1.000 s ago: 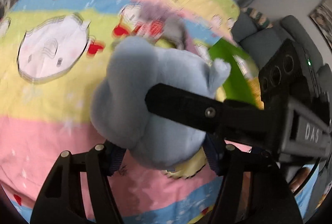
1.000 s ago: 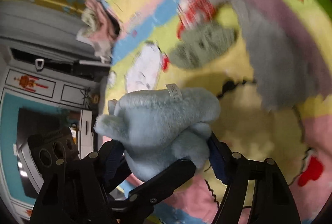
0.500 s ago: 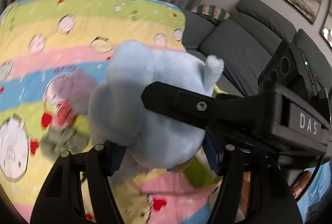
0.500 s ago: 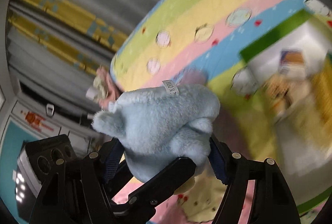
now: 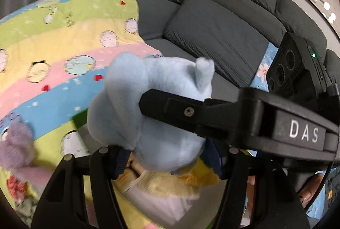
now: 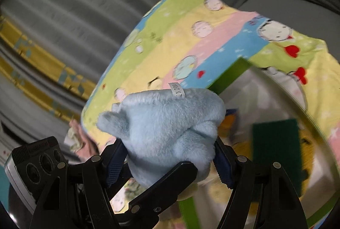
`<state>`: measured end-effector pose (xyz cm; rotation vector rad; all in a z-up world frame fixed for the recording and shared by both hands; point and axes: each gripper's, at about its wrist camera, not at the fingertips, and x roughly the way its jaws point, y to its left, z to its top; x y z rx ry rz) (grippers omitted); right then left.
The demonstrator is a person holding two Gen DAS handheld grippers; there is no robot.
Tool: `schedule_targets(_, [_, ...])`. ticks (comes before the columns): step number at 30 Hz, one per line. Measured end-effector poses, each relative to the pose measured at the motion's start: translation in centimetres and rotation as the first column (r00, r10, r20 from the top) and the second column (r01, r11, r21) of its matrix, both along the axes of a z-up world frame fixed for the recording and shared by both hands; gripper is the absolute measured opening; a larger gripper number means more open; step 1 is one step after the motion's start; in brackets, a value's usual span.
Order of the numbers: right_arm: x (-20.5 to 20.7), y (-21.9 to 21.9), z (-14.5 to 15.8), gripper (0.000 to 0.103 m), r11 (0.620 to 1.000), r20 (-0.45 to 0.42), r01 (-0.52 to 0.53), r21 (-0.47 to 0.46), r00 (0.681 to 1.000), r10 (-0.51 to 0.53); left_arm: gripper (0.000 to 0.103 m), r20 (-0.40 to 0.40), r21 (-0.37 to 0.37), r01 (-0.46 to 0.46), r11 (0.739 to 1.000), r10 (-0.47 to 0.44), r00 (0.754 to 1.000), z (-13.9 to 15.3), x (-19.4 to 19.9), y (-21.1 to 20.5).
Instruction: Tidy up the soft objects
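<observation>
Living-room setting: grey curtain behind, dark grey sofa to one side, and a rainbow-striped cartoon-print blanket spread over the working surface. Item in hand: one pale blue plush toy, carried aloft between both claws at once. Left claw grips its lower body from either side, and its jaws have just been closing a little further on the plush; right claw likewise holds it, blue pads pressed into the fur at a moderate spread. Destination, as judged: a green-rimmed storage bin lying on the blanket just below and beyond the toy, already holding a yellow plush and a dark green flat piece. Handling note: bring the toy squarely over the bin mouth with both claws moving together so the plush is not twisted or stretched, lower it until it rests on the contents, then release both sides evenly. Other stock: a lilac plush on the blanket near the left view's edge. Not legible: the bin's full outline and depth, blurred and partly behind the toy; the toy's face; the small pink bundle at the blanket's far edge.
</observation>
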<state>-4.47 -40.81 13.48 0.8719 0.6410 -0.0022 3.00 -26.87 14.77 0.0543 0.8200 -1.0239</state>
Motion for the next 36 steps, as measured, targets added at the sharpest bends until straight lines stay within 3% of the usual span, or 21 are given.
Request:
schedule_targets(6, [0.1,-3.0,-1.6,0.075,0.996,-0.016,0.086,0.001,0.996,-0.086,0.062,-0.024,0.012,0.066,0.998,-0.066,0.998,-1.3,0.8,-4.0])
schedule_targets(9, [0.3,-3.5,-2.7,0.075,0.994,-0.077,0.102,-0.035,0.992,-0.105,0.062,-0.051,0.046,0.098,0.994,-0.096,0.994,-2.6,0.7,-5.2])
schedule_targets(13, [0.5,-4.5,-4.2,0.075,0.990,-0.127,0.132,-0.051,0.982,-0.137,0.065,-0.094,0.101,0.066,0.993,-0.057,0.994,-4.2,1.3,-6.5])
schedule_targets(17, [0.1,-4.8,-4.5,0.075,0.991,-0.121,0.131,-0.041,0.983,-0.135,0.066,-0.077,0.119,0.056,0.991,-0.047,0.996,-4.2,0.5,-6.6])
schedule_targets(19, [-0.2,-4.7,-4.4,0.075,0.990,-0.113,0.133,-0.053,0.984,-0.138,0.072,-0.088,0.135,0.059,0.989,-0.048,0.995,-4.2,0.3,-6.4])
schedule_targets(24, [-1.1,-4.4,-3.2,0.076,0.983,-0.118,0.163,-0.086,0.978,-0.173,0.087,-0.120,0.121,0.055,0.991,-0.041,0.992,-4.0,-0.2,-5.4])
schedule_targets(28, [-1.9,-4.3,-2.1,0.076,0.967,-0.120,0.204,-0.156,0.967,-0.223,0.087,-0.114,0.113,0.044,0.993,-0.031,0.993,-3.4,-1.6,-3.6])
schedule_targets(31, [-2.8,-4.3,-1.7,0.077,0.969,-0.098,0.212,-0.130,0.969,-0.225,0.088,-0.077,0.109,0.017,0.994,-0.008,0.997,-2.3,-3.3,-0.9])
schedule_targets(36, [-4.1,-2.7,-0.7,0.084,0.970,-0.043,0.219,-0.107,0.974,-0.224,0.088,-0.021,0.061,-0.108,0.992,0.110,0.994,-0.3,-5.9,5.5])
